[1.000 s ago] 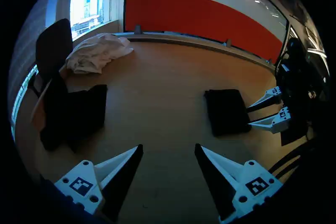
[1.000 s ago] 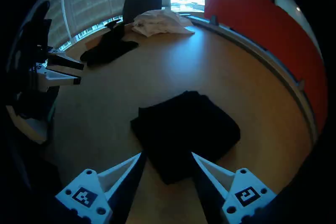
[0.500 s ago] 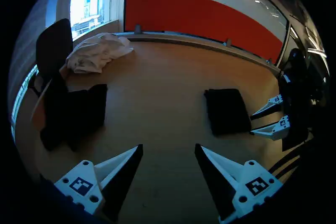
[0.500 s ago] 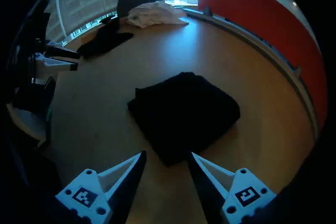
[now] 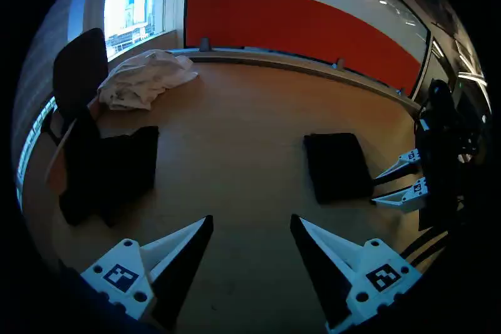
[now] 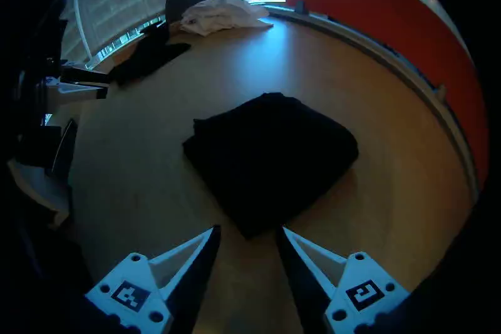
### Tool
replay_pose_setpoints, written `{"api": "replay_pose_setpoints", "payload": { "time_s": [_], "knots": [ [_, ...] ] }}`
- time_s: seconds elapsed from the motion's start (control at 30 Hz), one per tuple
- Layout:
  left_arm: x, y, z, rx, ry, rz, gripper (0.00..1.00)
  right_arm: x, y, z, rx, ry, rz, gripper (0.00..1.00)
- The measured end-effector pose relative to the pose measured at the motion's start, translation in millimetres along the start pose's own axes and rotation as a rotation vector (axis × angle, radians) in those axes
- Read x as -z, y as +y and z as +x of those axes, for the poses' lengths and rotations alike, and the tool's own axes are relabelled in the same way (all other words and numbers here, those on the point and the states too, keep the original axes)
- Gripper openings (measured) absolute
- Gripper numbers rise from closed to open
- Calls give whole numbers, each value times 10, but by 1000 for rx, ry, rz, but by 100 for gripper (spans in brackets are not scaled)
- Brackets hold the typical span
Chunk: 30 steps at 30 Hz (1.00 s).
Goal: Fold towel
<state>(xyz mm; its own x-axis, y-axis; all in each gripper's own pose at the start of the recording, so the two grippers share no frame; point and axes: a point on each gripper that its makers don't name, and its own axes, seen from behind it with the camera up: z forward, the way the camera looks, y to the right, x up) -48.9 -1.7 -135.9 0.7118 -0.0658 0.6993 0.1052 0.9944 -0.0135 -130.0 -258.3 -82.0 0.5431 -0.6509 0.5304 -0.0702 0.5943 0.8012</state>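
Observation:
A folded black towel (image 6: 272, 149) lies flat on the wooden table (image 6: 388, 165). Its near corner reaches the gap between the tips of my right gripper (image 6: 248, 230), whose jaws stand open and low over the table. In the left gripper view the same towel (image 5: 335, 165) lies at the right, with the right gripper (image 5: 396, 183) at its far edge. My left gripper (image 5: 250, 221) hangs open over bare wood with nothing between its fingers. It also shows at the left edge of the right gripper view as the left gripper (image 6: 78, 80).
A loose black cloth (image 5: 113, 171) lies at the table's left side. A crumpled white cloth heap (image 5: 147, 77) sits at the far left corner beside a dark office chair (image 5: 78, 71). A red partition (image 5: 300, 27) runs along the table's back edge.
My right gripper has drawn back along the table and dipped lower, so the towel's near corner now sits at its fingertips. The left gripper has stayed still.

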Motion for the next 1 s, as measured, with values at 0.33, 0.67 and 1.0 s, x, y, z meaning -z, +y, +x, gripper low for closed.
{"api": "replay_pose_setpoints", "payload": {
  "time_s": [0.33,0.67,1.0],
  "knots": [
    [-3,-2,-5,0,-2,0,91,-44,7,-26,-17,-11,-6,51],
    [-9,6,-5,-1,-2,0,91,-42,-8,-27,-38,-13,-1,23],
    [-18,23,-9,0,-5,-2,91,-29,-28,-13,-50,-9,-11,20]
  ]
}}
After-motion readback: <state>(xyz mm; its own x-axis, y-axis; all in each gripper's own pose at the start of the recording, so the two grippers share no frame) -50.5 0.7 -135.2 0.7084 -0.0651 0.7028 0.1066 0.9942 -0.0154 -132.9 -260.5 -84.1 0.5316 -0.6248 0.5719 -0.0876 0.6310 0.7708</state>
